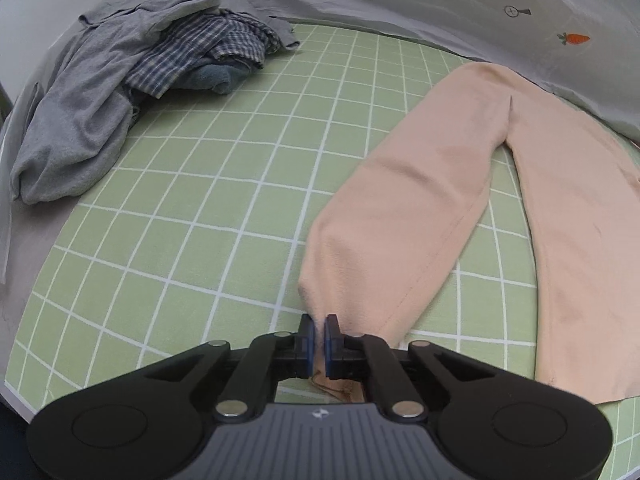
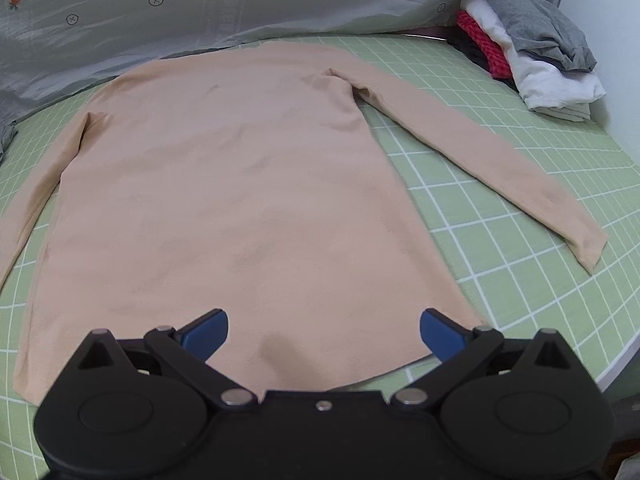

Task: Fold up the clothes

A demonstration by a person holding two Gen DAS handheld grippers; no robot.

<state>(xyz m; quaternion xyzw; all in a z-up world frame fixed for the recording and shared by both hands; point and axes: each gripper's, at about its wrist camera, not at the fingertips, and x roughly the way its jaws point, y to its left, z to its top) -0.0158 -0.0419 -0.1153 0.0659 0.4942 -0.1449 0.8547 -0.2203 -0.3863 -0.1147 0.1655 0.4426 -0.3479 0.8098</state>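
Note:
A peach long-sleeved top [image 2: 240,184] lies spread flat on the green checked sheet [image 2: 500,248], hem toward me, sleeves angled out to both sides. In the left wrist view its left sleeve [image 1: 400,208] runs down to my left gripper [image 1: 319,326], which is shut on the sleeve's cuff end. My right gripper [image 2: 324,330] hovers open over the hem, blue pads [image 2: 208,330] wide apart with nothing between them. The right sleeve [image 2: 480,160] lies flat and reaches toward the bed's right edge.
A heap of unfolded clothes [image 1: 100,92], grey and plaid, sits at the far left. A stack of folded clothes [image 2: 532,48] sits at the far right. A grey carrot-print quilt [image 2: 200,12] runs along the back. The bed's edge [image 2: 616,364] is close on the right.

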